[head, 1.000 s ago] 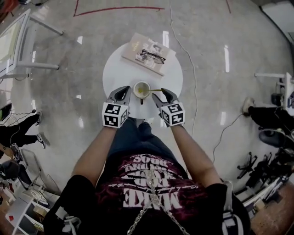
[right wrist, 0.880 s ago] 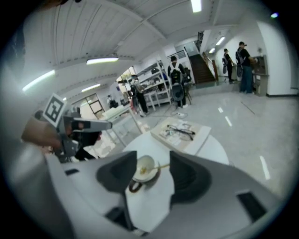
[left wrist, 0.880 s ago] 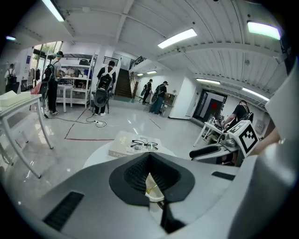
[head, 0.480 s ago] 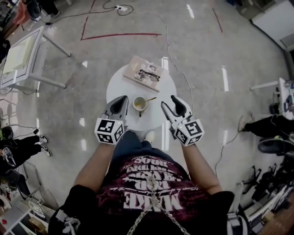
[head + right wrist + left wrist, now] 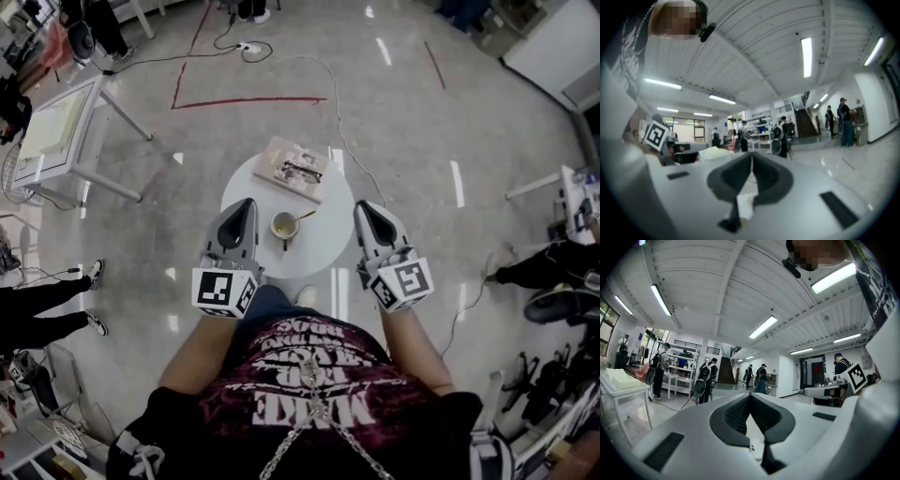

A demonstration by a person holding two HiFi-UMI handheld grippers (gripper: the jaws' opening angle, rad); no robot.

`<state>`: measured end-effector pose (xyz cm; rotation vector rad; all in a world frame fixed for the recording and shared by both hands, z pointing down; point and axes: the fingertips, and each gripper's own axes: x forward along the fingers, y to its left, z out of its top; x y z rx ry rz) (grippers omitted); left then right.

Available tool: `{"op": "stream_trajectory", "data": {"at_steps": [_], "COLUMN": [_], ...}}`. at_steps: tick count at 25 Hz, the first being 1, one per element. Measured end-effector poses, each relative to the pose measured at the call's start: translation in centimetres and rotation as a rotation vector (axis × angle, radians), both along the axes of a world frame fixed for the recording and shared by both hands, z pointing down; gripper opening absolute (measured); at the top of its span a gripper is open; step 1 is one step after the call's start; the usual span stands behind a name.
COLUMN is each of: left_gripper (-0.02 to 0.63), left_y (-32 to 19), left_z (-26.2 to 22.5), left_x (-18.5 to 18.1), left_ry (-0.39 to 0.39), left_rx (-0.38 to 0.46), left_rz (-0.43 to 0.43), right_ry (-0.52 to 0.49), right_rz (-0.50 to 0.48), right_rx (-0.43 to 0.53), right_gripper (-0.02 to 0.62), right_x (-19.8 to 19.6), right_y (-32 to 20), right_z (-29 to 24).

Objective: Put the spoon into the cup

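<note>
Head view, looking steeply down: a person's two bare forearms (image 5: 202, 342) reach up from the bottom centre of the frame, each hand holding a grey-and-white two-jaw tool. The left gripper (image 5: 247, 204) sits left of centre and the right gripper (image 5: 365, 208) right of centre. Both point toward the top of the frame, held level, with their marker cubes nearest the person. In the left gripper view the jaws are pressed together at the tips with nothing between them. In the right gripper view the jaws have just been closing and now meet, also pinching nothing.

Between the two tools in the picture, and well below them, stands a small round white table (image 5: 248, 187). A small pale cup (image 5: 285, 225) with a yellowish inside sits near the table's middle. A slim gold-coloured spoon (image 5: 302, 217) rests in the cup, its handle leaning over the rim toward the upper right. At the table's upper edge lies a pale book (image 5: 279, 157) with dark-framed glasses (image 5: 302, 172) on top.
</note>
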<state>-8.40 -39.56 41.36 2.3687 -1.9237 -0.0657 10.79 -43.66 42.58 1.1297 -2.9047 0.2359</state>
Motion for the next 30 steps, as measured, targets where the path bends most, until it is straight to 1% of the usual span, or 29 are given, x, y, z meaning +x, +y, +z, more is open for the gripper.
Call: {"op": "stream_trajectory", "data": {"at_steps": [3, 9, 14, 20, 23, 30], "left_gripper": [0.026, 0.026, 0.026, 0.026, 0.026, 0.026], "left_y": [0.3, 0.1, 0.1, -0.2, -0.9, -3.6], "left_z": [-0.1, -1.1, -1.4, -0.5, -0.1, 0.3], "left_x": [0.0, 0.3, 0.4, 0.3, 0.1, -0.8], "left_ry": [0.014, 0.016, 0.011, 0.015, 0.021, 0.033], "left_rx": [0.001, 0.006, 0.005, -0.02, -0.028, -0.041], "left_rz": [-0.015, 0.024, 0.034, 0.063, 0.084, 0.12], "right_ry": [0.008, 0.023, 0.021, 0.039, 0.049, 0.033], "right_rz": [-0.006, -0.029, -0.025, -0.019, -0.012, 0.016], "right_rx": [0.021, 0.058, 0.05, 0.033, 0.028, -0.005], "right_gripper": [0.034, 0.034, 0.034, 0.034, 0.034, 0.034], "right_x": [-0.2, -0.8, -0.8, -1.5, -2.2, -3.1], "right_y": [0.5, 1.0, 1.0, 0.8, 0.4, -1.6], "right_z": [-0.4, -1.9, -1.9, -1.0, -0.7, -0.7]}}
